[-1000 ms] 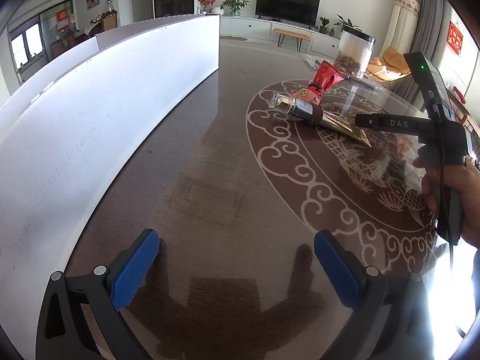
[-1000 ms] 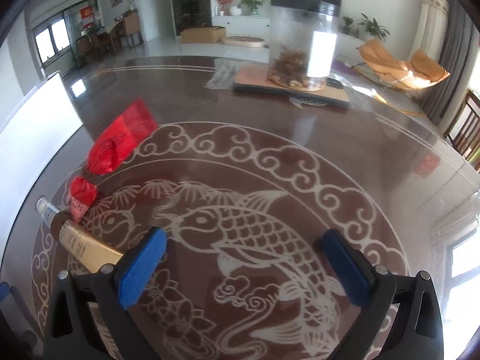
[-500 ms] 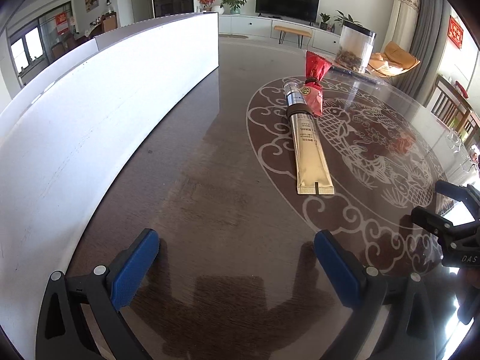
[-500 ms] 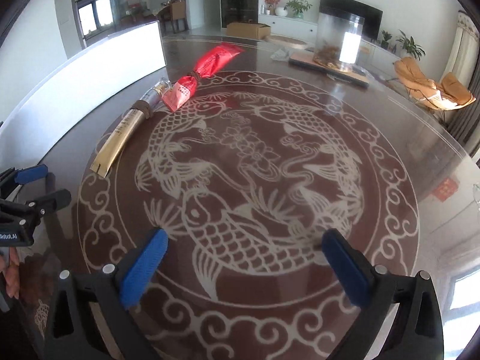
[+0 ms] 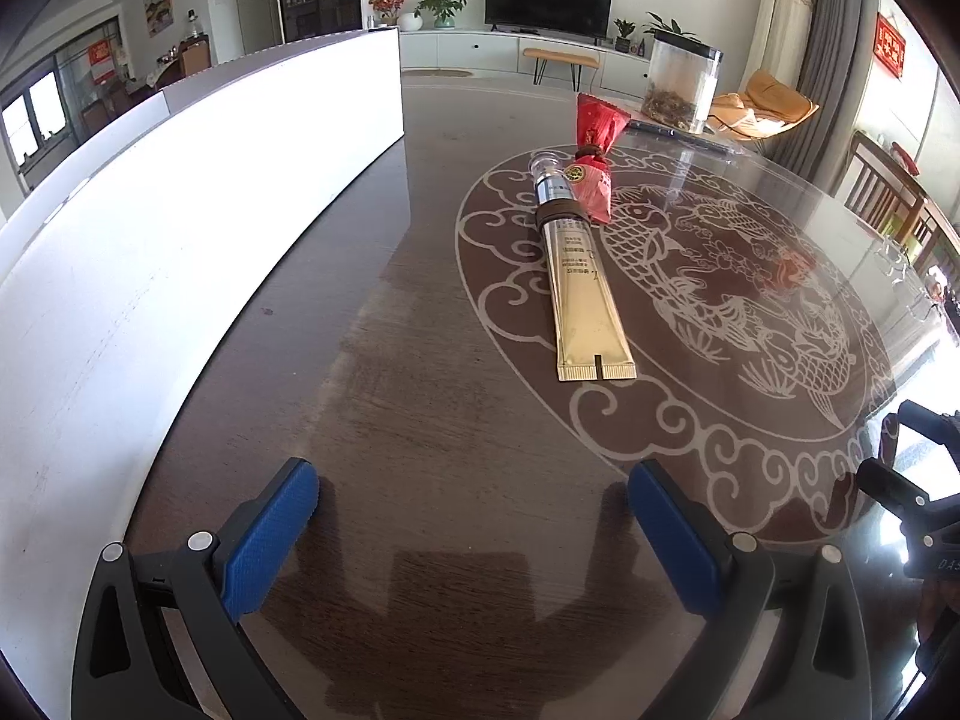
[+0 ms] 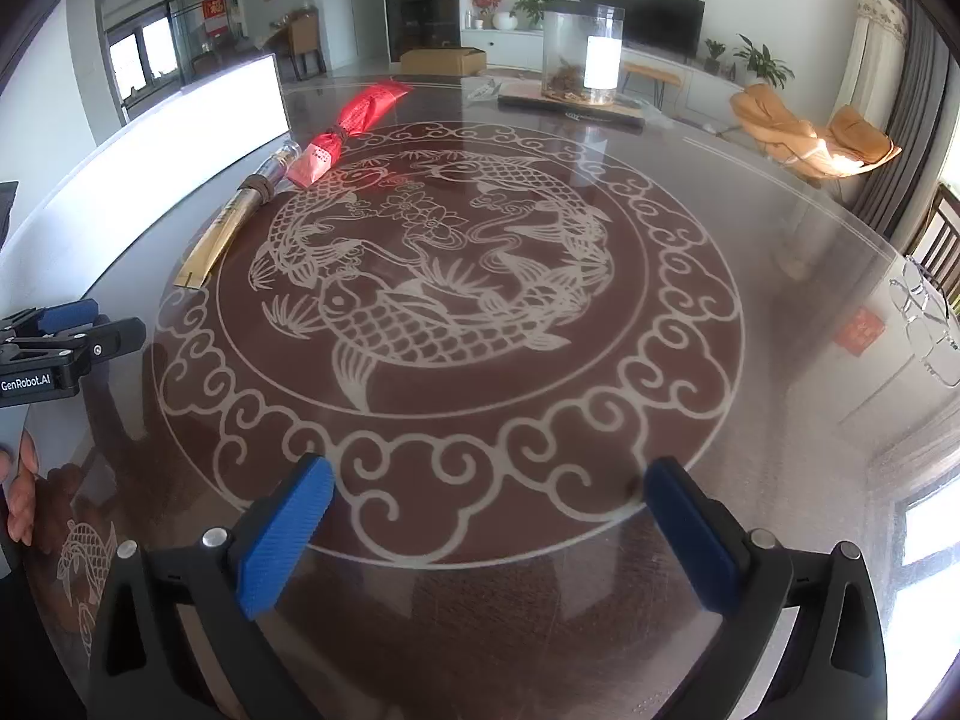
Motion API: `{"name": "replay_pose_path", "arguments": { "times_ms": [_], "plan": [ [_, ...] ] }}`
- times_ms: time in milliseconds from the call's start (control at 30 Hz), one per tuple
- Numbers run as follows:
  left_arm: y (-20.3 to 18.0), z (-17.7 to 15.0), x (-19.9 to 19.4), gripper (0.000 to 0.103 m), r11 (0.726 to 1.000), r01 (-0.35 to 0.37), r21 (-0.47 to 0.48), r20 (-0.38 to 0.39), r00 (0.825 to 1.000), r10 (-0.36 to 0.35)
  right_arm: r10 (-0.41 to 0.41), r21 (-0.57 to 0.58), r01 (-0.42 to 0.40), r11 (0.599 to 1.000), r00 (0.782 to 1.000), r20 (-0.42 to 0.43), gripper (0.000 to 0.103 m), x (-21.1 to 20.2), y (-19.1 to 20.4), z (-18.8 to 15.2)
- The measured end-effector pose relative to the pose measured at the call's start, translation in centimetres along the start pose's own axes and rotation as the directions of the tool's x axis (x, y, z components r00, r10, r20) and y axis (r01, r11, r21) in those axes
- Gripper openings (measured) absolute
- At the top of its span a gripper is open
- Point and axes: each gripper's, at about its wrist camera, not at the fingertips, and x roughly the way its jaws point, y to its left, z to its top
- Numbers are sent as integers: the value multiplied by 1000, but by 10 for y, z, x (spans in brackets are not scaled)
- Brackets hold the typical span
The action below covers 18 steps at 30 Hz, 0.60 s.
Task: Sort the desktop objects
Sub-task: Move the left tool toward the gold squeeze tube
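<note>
A gold tube with a silver cap lies on the dark table, cap pointing away, well ahead of my left gripper. A red wrapped packet lies beside its cap end, touching it. Both also show in the right wrist view, the tube and the packet at far left. My left gripper is open and empty above the table's near edge. My right gripper is open and empty, low over the table's carved fish pattern; it also shows in the left wrist view at far right.
A long white board stands along the table's left side. A clear jar with brown contents stands on a flat tray at the far side of the table. Chairs stand at the right.
My right gripper has pulled back from over the tube and packet to the table's near right edge. The tube and packet lie uncovered. My left gripper has hardly moved.
</note>
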Motion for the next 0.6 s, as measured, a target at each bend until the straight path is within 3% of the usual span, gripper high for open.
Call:
{"name": "replay_pose_path", "arguments": {
  "times_ms": [333,600],
  "plan": [
    [-21,6,5,103,998,12,54,-14,1000,-12,-1,0,1,1000,1000,0,103,0,0,0],
    [-55,29,22,103,993,47,104,-21,999,-45,-2,0,2,1000,1000,0,103,1,0,0]
  ]
}}
